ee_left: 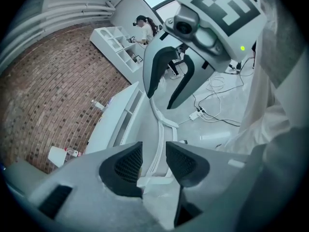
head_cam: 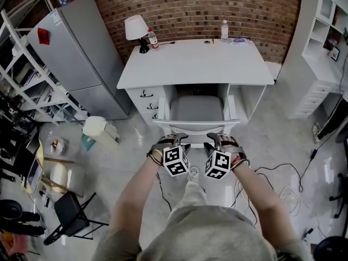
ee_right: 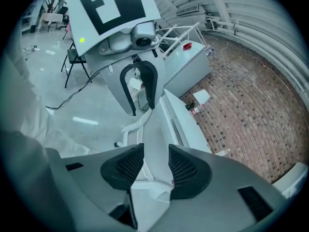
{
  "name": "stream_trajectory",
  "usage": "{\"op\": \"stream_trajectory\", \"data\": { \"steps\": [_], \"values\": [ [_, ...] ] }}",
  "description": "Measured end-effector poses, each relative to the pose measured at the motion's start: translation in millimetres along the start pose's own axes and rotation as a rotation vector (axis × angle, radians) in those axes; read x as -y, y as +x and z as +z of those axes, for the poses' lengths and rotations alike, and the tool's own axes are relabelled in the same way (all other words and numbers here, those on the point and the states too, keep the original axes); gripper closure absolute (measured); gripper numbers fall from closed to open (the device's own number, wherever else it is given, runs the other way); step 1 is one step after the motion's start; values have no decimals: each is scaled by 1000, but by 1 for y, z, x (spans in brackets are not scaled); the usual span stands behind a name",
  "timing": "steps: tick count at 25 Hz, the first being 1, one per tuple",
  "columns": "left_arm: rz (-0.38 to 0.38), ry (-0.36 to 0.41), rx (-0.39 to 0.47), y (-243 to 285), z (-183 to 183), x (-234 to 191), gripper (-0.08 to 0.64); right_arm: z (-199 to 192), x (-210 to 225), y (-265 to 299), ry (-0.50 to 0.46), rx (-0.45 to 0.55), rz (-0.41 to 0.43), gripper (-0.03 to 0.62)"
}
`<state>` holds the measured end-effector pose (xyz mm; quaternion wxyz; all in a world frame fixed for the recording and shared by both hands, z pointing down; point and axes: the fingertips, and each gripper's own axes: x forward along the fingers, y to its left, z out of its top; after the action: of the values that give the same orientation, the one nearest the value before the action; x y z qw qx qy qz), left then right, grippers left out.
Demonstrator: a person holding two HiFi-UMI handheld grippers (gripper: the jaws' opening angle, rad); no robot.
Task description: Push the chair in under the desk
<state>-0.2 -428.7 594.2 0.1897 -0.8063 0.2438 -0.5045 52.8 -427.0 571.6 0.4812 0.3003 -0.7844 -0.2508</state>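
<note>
I see the desk (head_cam: 196, 58) white and the chair (head_cam: 197, 109) white with a grey seat. The wall (head_cam: 185, 10) is red-brown brick, the fridge (head_cam: 81, 53) silver-grey. The left gripper (head_cam: 175, 140) and right gripper (head_cam: 216, 139) carry cubes (head_cam: 176, 161) with black-and-white square markers.

The chair (head_cam: 197, 109) — white frame, grey seat — stands upright facing the desk (head_cam: 196, 64). Its seat is already inside the kneehole, between the drawer stack on the left and the side panel on the right, while the top rail of its back lies just outside the front edge of the desktop. The desk is white, with a broad flat top and dark-handled drawers on its left side, and its far edge stands against a red brick wall — square to the chair.
</note>
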Motion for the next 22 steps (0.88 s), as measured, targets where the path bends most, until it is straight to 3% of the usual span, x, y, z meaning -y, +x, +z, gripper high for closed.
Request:
{"op": "stream_trajectory", "data": {
  "steps": [9,13,22],
  "values": [
    [52,-128,103,-33,22,24,415,14,-14,-38,214,92,-3,537],
    [71,-183,143,-42,30,35,447,18,-18,-55,319,137,-12,557],
    [160,-388,239,-67,44,47,529,22,-21,-92,533,236,-35,575]
  ]
}}
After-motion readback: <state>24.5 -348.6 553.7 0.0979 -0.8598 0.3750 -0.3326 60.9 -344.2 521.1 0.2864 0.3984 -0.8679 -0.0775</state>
